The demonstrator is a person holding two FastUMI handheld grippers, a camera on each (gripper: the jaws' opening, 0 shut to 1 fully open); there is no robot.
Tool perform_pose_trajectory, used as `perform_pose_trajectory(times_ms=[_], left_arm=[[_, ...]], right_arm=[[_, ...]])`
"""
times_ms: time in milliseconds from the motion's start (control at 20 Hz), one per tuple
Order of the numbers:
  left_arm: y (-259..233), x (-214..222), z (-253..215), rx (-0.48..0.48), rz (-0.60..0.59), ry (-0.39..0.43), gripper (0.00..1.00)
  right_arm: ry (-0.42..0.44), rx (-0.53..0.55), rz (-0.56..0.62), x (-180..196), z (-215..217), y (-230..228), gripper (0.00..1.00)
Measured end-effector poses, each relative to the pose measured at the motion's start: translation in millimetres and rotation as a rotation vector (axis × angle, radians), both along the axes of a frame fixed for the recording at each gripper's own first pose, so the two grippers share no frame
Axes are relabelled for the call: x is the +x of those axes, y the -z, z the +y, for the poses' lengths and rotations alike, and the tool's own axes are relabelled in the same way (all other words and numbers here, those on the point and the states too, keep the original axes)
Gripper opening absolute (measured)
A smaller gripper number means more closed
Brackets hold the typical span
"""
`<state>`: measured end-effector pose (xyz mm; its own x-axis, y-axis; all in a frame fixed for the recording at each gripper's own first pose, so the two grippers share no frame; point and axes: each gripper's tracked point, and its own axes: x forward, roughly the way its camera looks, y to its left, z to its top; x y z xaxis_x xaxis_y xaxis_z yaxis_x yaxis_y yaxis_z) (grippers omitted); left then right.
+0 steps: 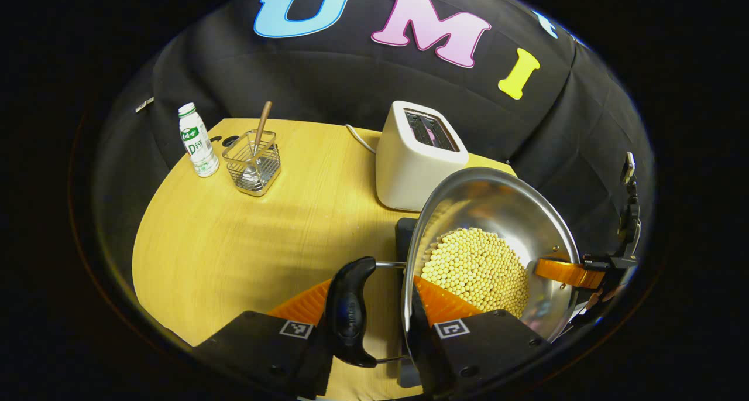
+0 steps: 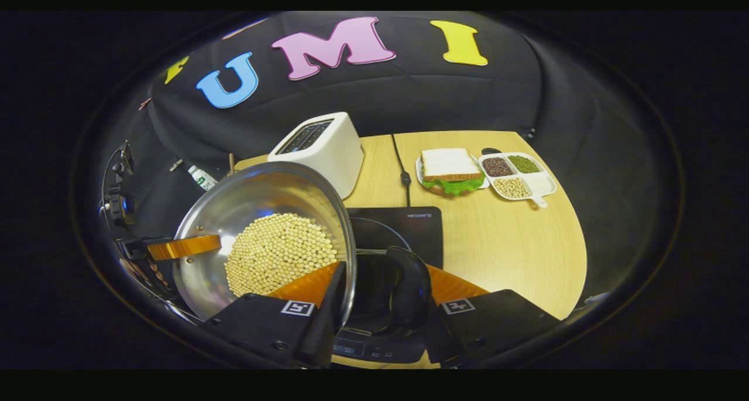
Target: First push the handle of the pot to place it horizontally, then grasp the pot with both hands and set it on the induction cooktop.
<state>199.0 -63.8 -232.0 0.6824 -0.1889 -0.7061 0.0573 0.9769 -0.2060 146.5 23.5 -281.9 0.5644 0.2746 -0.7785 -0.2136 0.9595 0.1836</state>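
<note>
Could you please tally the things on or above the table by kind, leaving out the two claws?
Cookware, pot: 1
Appliances, toaster and induction cooktop: 2
Bottles, bottle: 1
Holders, wire basket with a utensil: 1
Food dishes, sandwich plate and divided tray: 2
Total: 7

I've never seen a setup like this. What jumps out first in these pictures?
The shiny steel pot, heaped with pale round beans, is held up by its two black side handles, with a hand-held gripper on each: the left hand-held gripper and the right hand-held gripper. Under it lies the black induction cooktop on the wooden table, with a white toaster just behind. Farther right sit a sandwich and a divided dish of beans.
</note>
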Motion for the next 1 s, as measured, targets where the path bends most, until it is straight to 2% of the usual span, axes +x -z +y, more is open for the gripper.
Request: perform_pose_trajectory(times_ms=[400, 450, 500, 550, 600, 650, 850, 900, 1000], left_arm=[[27.0, 16.3, -43.2, -0.01, 0.011, 0.018, 0.6], [30.9, 18.1, -46.9, -0.01, 0.014, 0.02, 0.6], [32.7, 20.8, -48.6, -0.009, 0.016, 0.021, 0.6], [35.7, 22.4, -49.6, -0.007, 0.016, 0.022, 0.6], [38.1, 24.5, -49.8, -0.006, 0.017, 0.022, 0.6], [39.7, 26.3, -50.7, -0.008, 0.017, 0.019, 0.6], [47.5, 34.1, -51.1, -0.01, 0.026, 0.017, 0.6], [48.5, 35.1, -49.8, -0.013, 0.03, 0.017, 0.6], [54.6, 36.8, -48.3, -0.016, 0.034, 0.014, 0.6]], right_arm=[[0.035, -0.019, 0.026, 11.3, -47.8, 22.0, 0.63], [0.038, -0.02, 0.032, 13.4, -50.4, 25.1, 0.59], [0.039, -0.023, 0.037, 16.3, -52.2, 28.1, 0.63], [0.038, -0.026, 0.043, 18.4, -53.4, 30.9, 0.63], [0.039, -0.026, 0.046, 19.3, -53.5, 33.2, 0.59], [0.04, -0.027, 0.045, 22.4, -53.3, 34.9, 0.63], [0.042, -0.035, 0.045, 30.4, -52.8, 42.2, 0.63], [0.041, -0.036, 0.046, 30.7, -52.7, 44.3, 0.59], [0.037, -0.039, 0.048, 31.8, -51.2, 48.3, 0.64]])
